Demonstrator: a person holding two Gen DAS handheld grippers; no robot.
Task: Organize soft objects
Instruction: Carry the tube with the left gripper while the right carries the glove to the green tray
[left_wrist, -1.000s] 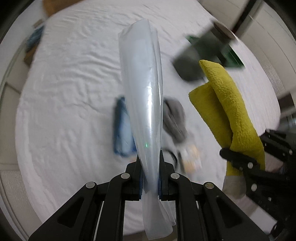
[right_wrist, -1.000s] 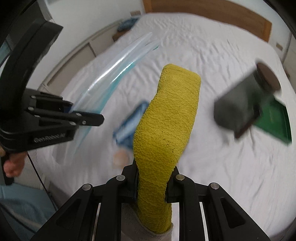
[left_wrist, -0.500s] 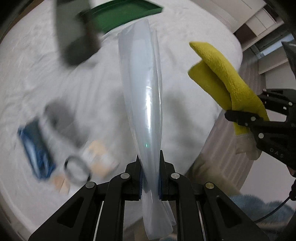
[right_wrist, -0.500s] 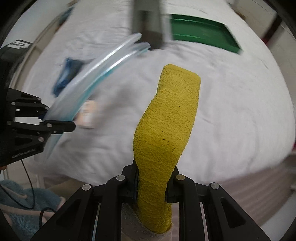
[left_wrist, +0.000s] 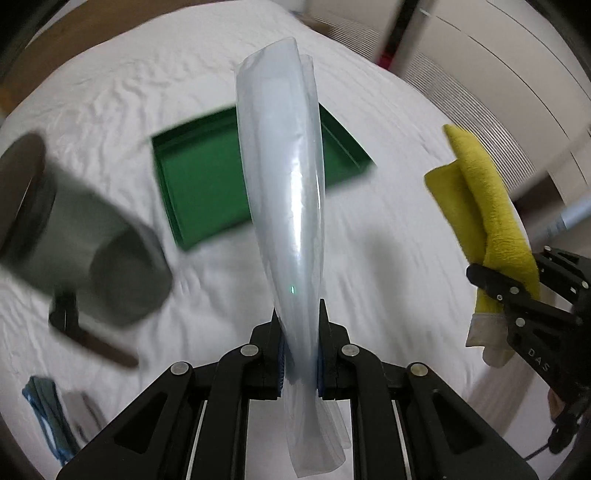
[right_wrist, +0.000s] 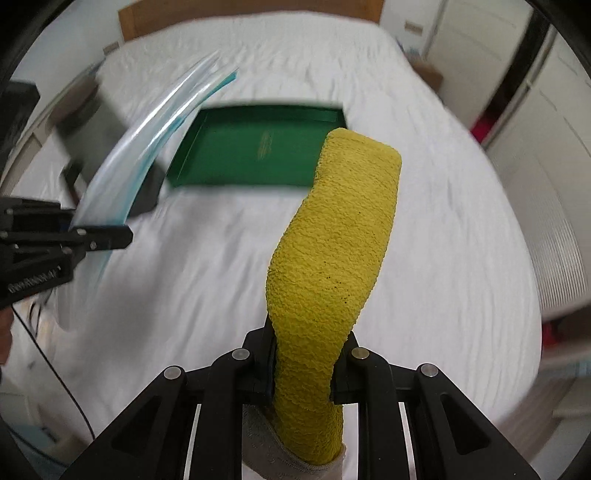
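The left gripper (left_wrist: 299, 350) was clamped tight on a clear plastic bag (left_wrist: 284, 192), which stood up stiffly from between the fingers and bowed over the bed (left_wrist: 369, 229). The right gripper (right_wrist: 304, 365) was pinched shut on a yellow sock (right_wrist: 332, 251) with a grey cuff, the sock rising upright out of the jaws. Both were carried above the white bed, well apart from each other. A green tray (right_wrist: 258, 147) lay flat on the bed toward the headboard end, nothing in it. Toward the left edge of the bed sat a blurred grey cylinder (left_wrist: 92, 251), possibly a cup or tin. Near the foot corner lay a blue cloth (left_wrist: 44, 413), hard to make out.
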